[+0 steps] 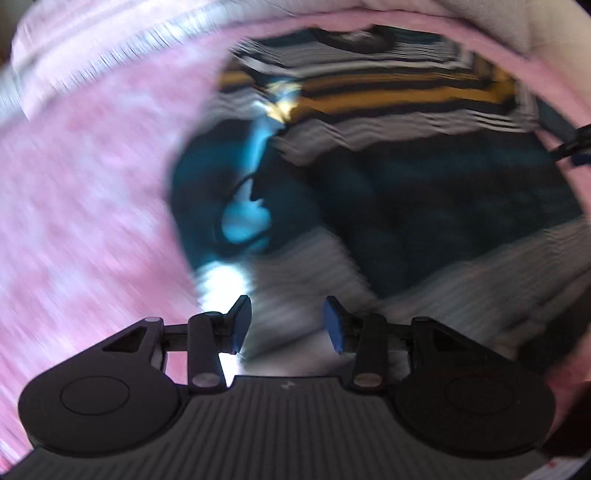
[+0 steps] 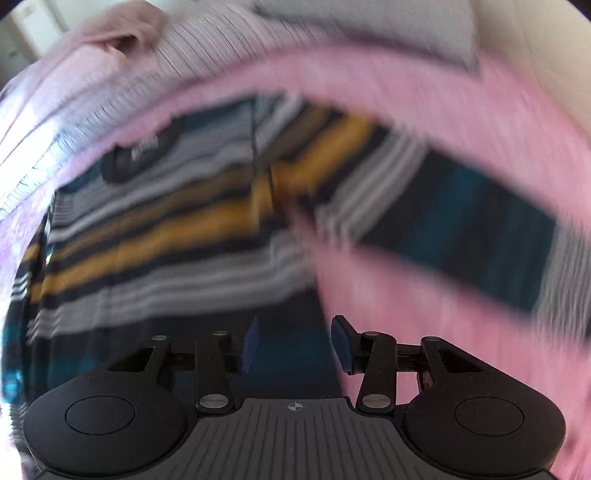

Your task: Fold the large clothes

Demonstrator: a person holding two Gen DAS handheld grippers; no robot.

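Note:
A large striped sweater [image 1: 406, 177] in dark teal, grey-white and mustard bands lies on a pink bedspread [image 1: 81, 206]. Both views are blurred. My left gripper [image 1: 287, 323] hangs above the sweater's near grey-striped part, its blue pads apart with nothing between them. In the right wrist view the sweater [image 2: 155, 236] spreads across the middle, with one sleeve [image 2: 424, 206] stretching out to the right over the pink bedspread [image 2: 461, 122]. My right gripper [image 2: 295, 345] is open over the dark teal lower part, empty.
A pale pink garment [image 2: 110, 29] and a grey-white striped cloth [image 2: 236, 37] lie at the far side of the bed. A light wall [image 2: 535, 40] rises at the right. A thin black item [image 1: 576, 144] pokes in at the right edge.

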